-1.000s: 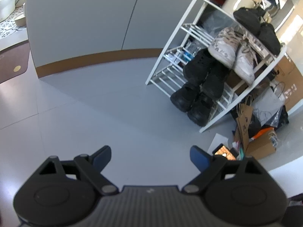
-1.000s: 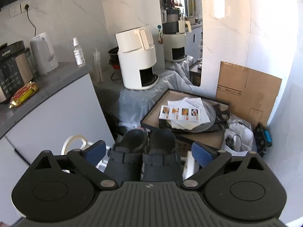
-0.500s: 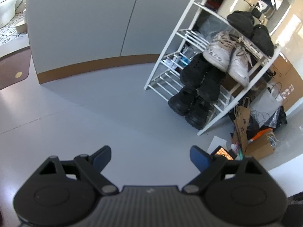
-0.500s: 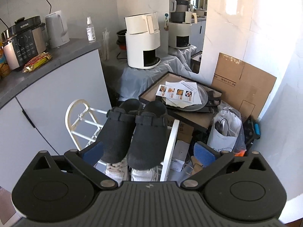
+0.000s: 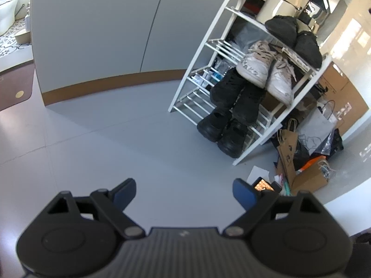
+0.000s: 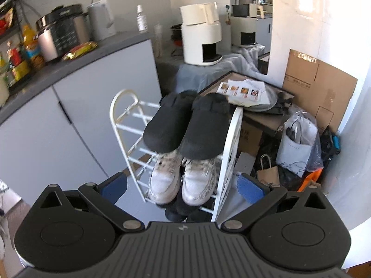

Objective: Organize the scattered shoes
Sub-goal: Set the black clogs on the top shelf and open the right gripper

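Note:
A white shoe rack (image 5: 222,11) stands by the grey cabinet. It holds black clogs (image 5: 292,32) on top, white sneakers (image 5: 257,67) below them, and black shoes (image 5: 234,99) on the two lower shelves. In the right wrist view the rack (image 6: 229,153) is close, with the black clogs (image 6: 185,125) over the white sneakers (image 6: 178,178). My left gripper (image 5: 184,191) is open and empty above the bare floor. My right gripper (image 6: 182,186) is open and empty, in front of and above the rack.
Paper bags and cardboard (image 5: 308,153) clutter the floor right of the rack. A grey cabinet (image 5: 104,34) stands left of it. A cardboard box (image 6: 317,88), bags (image 6: 296,143) and an air fryer (image 6: 201,37) sit behind the rack. Appliances line the counter (image 6: 58,69).
The right gripper has pulled back and up from the clogs, so the sneakers and lower shelves now show. The left view has shifted slightly; both grippers stay open.

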The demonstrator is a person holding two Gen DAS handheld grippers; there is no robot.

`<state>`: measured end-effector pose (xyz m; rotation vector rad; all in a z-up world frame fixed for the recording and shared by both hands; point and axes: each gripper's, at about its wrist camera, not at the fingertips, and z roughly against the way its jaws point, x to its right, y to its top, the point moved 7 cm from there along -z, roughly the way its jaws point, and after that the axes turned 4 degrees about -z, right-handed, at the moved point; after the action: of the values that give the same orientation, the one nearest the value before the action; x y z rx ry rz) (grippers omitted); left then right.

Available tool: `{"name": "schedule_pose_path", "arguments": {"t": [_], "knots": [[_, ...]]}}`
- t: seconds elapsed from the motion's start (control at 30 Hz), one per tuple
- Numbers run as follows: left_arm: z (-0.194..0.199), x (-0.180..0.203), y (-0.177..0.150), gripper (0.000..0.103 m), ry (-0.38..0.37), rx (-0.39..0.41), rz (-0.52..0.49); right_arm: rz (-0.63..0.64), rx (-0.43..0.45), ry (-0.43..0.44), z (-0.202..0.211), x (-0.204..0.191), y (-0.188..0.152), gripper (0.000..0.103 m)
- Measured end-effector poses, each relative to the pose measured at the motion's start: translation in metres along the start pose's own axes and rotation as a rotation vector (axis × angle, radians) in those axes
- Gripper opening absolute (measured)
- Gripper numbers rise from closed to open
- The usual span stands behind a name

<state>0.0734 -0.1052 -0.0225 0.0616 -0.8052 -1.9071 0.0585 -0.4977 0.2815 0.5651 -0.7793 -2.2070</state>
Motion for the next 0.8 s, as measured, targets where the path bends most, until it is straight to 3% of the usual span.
{"name": "schedule_pose_path", "arguments": {"t": [0.17,0.43,0.8], "knots": [[0.010,-0.001,-0.002,0.093,0.000,0.012,-0.006,-0.010,-0.012,0.015,-0.005,-0.003,-0.035,0.103],[0.016,-0.002,-0.006,0.094,-0.004,0.012,-0.002,-0.119,-0.096,0.141,-0.034,0.006,-0.119,0.103],[0.028,0.009,0.000,0.095,-0.012,0.058,-0.011,-0.182,-0.118,0.166,-0.045,0.022,-0.211,0.103]]}}
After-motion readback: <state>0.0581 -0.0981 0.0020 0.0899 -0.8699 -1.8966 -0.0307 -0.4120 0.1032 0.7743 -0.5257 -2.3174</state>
